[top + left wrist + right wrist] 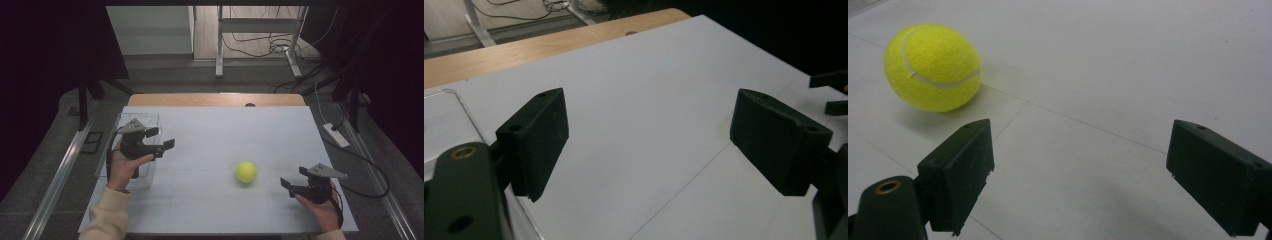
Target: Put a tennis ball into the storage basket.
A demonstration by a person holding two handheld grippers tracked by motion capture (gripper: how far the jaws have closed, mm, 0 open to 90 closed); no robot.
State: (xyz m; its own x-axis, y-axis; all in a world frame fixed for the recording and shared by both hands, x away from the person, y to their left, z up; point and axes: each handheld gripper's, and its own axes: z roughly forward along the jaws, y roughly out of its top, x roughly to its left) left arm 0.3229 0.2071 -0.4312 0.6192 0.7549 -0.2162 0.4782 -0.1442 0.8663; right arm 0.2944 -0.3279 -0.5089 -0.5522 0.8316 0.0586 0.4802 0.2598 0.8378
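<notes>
Fuzzy round yellow tennis ball (246, 171) on smooth white tabletop (215, 135). Left gripper (160, 140) & right gripper (292, 185): blocky matte-black jaws wide apart, both empty.

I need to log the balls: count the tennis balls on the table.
1. The tennis ball lies on the white table, right of centre, near the right gripper. The clear box's inside is partly hidden.

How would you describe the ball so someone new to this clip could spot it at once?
Start from the white table and go to its near right part, just ahead of the open right gripper. There the tennis ball lies loose on the surface. It is the one round, bright yellow-green thing; the clear box sits far left.
</notes>
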